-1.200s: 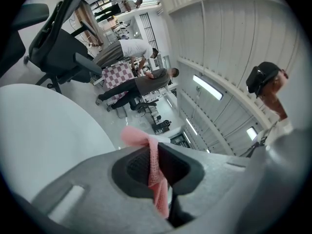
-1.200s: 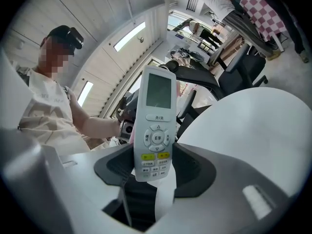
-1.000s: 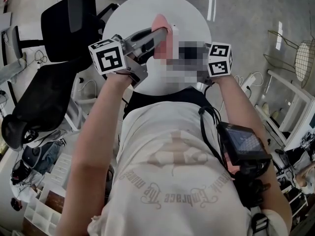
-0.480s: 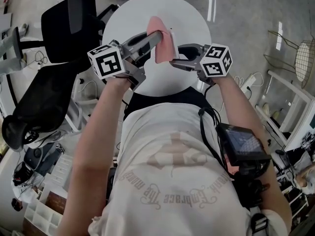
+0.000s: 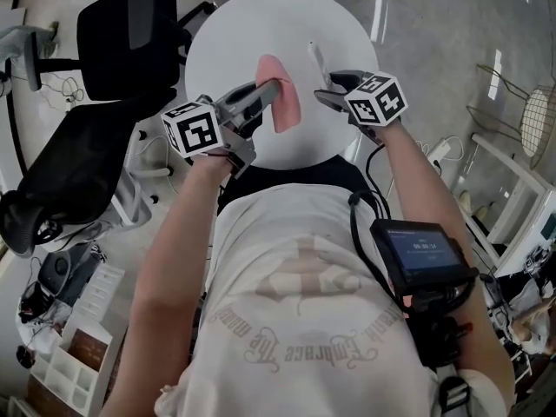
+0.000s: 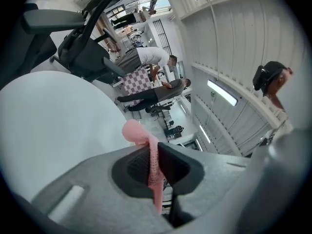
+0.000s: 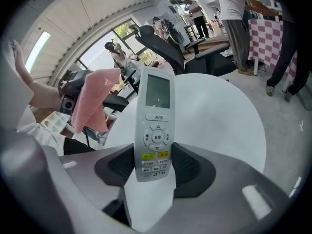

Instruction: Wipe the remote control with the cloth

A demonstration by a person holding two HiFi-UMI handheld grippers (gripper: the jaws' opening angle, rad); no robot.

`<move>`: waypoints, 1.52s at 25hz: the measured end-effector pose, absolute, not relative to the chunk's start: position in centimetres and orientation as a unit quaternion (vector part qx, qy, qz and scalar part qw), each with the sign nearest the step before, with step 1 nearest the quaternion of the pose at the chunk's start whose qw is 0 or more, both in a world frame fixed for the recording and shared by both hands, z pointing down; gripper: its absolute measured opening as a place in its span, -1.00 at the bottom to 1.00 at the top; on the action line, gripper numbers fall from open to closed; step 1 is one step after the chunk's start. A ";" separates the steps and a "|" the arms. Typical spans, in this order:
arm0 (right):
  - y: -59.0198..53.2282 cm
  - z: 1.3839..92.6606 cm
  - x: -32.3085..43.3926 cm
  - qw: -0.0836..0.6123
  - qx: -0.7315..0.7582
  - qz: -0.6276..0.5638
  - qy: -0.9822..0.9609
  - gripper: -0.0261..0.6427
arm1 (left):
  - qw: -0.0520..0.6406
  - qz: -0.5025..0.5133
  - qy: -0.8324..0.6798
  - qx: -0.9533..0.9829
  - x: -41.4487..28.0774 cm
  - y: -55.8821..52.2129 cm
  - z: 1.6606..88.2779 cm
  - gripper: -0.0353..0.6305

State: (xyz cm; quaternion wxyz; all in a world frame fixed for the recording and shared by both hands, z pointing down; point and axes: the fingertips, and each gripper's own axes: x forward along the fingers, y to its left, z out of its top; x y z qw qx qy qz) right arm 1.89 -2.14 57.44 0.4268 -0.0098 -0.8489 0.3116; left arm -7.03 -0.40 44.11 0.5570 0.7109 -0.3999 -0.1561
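In the head view, my left gripper (image 5: 271,88) is shut on a pink cloth (image 5: 281,104), which hangs from its jaws over the round white table (image 5: 234,24). The left gripper view shows the cloth (image 6: 146,140) pinched flat between the jaws of the left gripper (image 6: 153,161). My right gripper (image 5: 333,86) is shut on the lower end of a white remote control (image 5: 315,59). In the right gripper view the remote (image 7: 156,121) stands button side up between the pads of the right gripper (image 7: 155,167). There the cloth (image 7: 95,104) hangs just to its left, apart from it.
Two black office chairs (image 5: 113,33) stand left of the table. A wire chair (image 5: 539,120) and white furniture are at the right. A white organiser tray (image 5: 69,363) sits on the floor at lower left. People stand far off by a checked table (image 7: 273,38).
Both grippers have come down towards the table. The right gripper has tipped downward with the remote, so the remote now points away over the tabletop. The cloth hangs lower.
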 end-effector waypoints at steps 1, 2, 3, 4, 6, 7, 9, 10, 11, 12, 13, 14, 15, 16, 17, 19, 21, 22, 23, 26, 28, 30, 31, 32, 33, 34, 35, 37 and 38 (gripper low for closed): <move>-2.5 57.9 1.9 0.439 -0.001 0.302 -0.846 -0.22 | 0.559 -0.157 -0.401 0.709 -7.1 -0.2 44.2 -0.82; -2.9 58.3 2.0 0.452 0.008 0.291 -0.843 -0.22 | 0.560 -0.157 -0.403 0.707 -7.2 0.0 44.4 -0.82; -3.3 58.6 2.0 0.465 0.017 0.278 -0.841 -0.22 | 0.561 -0.156 -0.405 0.706 -7.3 0.3 44.6 -0.82; -3.7 59.0 2.2 0.480 0.024 0.260 -0.837 -0.22 | 0.561 -0.153 -0.407 0.704 -7.3 0.5 44.8 -0.82; -4.4 59.7 2.8 0.519 0.031 0.210 -0.828 -0.22 | 0.562 -0.145 -0.415 0.701 -7.3 1.0 45.4 -0.82; -4.6 60.0 3.1 0.538 0.030 0.180 -0.823 -0.22 | 0.563 -0.142 -0.419 0.698 -7.3 1.2 45.6 -0.82; -5.0 60.5 3.2 0.571 0.020 0.120 -0.812 -0.22 | 0.564 -0.141 -0.425 0.693 -7.4 1.6 46.0 -0.82; -5.1 60.7 3.2 0.583 0.014 0.095 -0.807 -0.22 | 0.565 -0.141 -0.428 0.691 -7.4 1.7 46.1 -0.82; -5.1 60.8 3.1 0.591 0.009 0.075 -0.803 -0.22 | 0.565 -0.140 -0.431 0.689 -7.4 1.9 46.2 -0.82; -5.2 61.0 3.1 0.597 0.006 0.059 -0.800 -0.22 | 0.566 -0.138 -0.433 0.688 -7.4 2.1 46.2 -0.82; -5.2 61.2 3.1 0.603 0.004 0.046 -0.796 -0.22 | 0.566 -0.136 -0.435 0.687 -7.4 2.3 46.3 -0.82; -5.2 61.4 3.2 0.608 0.003 0.035 -0.793 -0.22 | 0.567 -0.135 -0.437 0.686 -7.4 2.6 46.4 -0.82; -5.2 61.7 3.2 0.612 0.002 0.027 -0.791 -0.22 | 0.567 -0.134 -0.437 0.685 -7.4 2.8 46.5 -0.82; -5.1 61.8 3.2 0.613 0.001 0.020 -0.790 -0.22 | 0.567 -0.133 -0.438 0.685 -7.4 3.0 46.5 -0.82; -5.0 61.9 3.2 0.613 0.001 0.016 -0.790 -0.22 | 0.568 -0.132 -0.438 0.684 -7.4 3.1 46.5 -0.82; -5.0 61.9 3.3 0.611 0.005 0.014 -0.792 -0.22 | 0.568 -0.131 -0.437 0.685 -7.4 3.3 46.5 -0.82; -4.9 61.7 3.3 0.603 0.007 0.020 -0.798 -0.20 | 0.568 -0.128 -0.436 0.686 -7.3 3.4 46.4 -0.82; -4.7 61.6 3.3 0.598 0.008 0.027 -0.801 -0.18 | 0.568 -0.126 -0.435 0.688 -7.3 3.5 46.4 -0.82; -4.6 61.5 3.3 0.593 0.010 0.034 -0.805 -0.15 | 0.568 -0.123 -0.433 0.689 -7.2 3.6 46.4 -0.82; -4.7 60.7 3.8 0.576 0.030 0.058 -0.815 -0.15 | 0.564 -0.117 -0.425 0.698 -7.1 3.3 46.2 -0.82; -4.7 59.8 4.0 0.560 0.047 0.077 -0.824 -0.18 | 0.556 -0.109 -0.422 0.708 -7.1 3.1 45.9 -0.82; -4.1 58.4 4.1 0.533 0.066 0.100 -0.838 -0.34 | 0.544 -0.093 -0.427 0.716 -7.2 3.3 45.5 -0.82; -4.0 57.5 4.2 0.515 0.080 0.113 -0.846 -0.43 | 0.536 -0.085 -0.429 0.722 -7.2 3.3 45.3 -0.82; -4.2 56.4 4.4 0.496 0.097 0.125 -0.854 -0.54 | 0.527 -0.076 -0.431 0.729 -7.2 3.1 45.0 -0.82; -4.5 55.3 4.6 0.475 0.116 0.135 -0.862 -0.63 | 0.517 -0.069 -0.432 0.736 -7.2 2.7 44.7 -0.82; -4.9 54.1 4.8 0.456 0.136 0.146 -0.867 -0.67 | 0.506 -0.064 -0.434 0.742 -7.2 2.3 44.4 -0.82; -5.3 52.9 5.0 0.436 0.155 0.156 -0.872 -0.71 | 0.496 -0.059 -0.436 0.748 -7.2 2.0 44.0 -0.82; -5.9 50.5 5.4 0.396 0.191 0.173 -0.881 -0.87 | 0.478 -0.051 -0.441 0.758 -7.2 1.7 43.2 -0.82; -6.0 49.4 5.5 0.376 0.205 0.181 -0.885 -0.91 | 0.469 -0.046 -0.443 0.763 -7.2 1.7 42.9 -0.82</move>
